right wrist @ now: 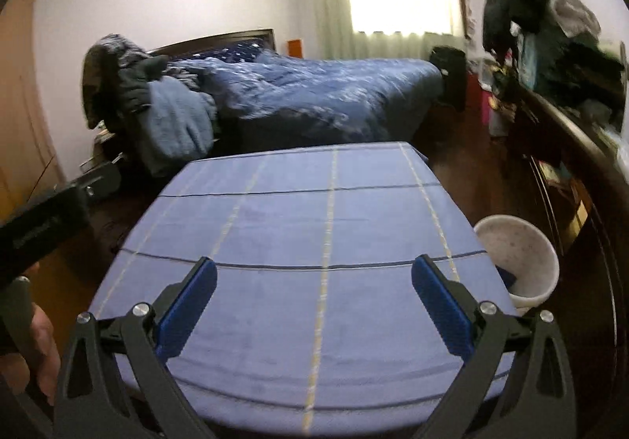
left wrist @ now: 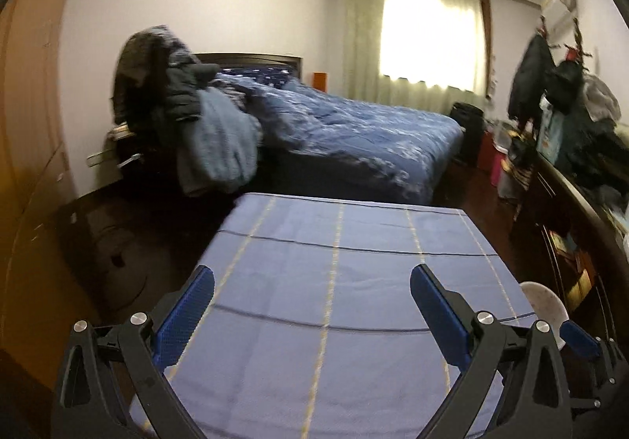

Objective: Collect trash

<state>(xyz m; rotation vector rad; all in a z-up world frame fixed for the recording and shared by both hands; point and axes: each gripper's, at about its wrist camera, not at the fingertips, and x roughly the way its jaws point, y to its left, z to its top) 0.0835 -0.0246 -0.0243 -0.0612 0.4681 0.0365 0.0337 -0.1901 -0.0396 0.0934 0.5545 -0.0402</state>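
Currently both the left gripper [left wrist: 312, 281] and the right gripper [right wrist: 314, 273] stand wide open, empty, above the table [right wrist: 275, 226]. No trash shows; the bin [right wrist: 523, 262] stands beside the table's right edge. Risk: a blind sweep could tip it.

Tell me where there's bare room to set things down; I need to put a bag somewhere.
The blue checked tablecloth lies bare edge to edge, between the bed and the white bin. The dark dresser on the right is crowded with clothes.
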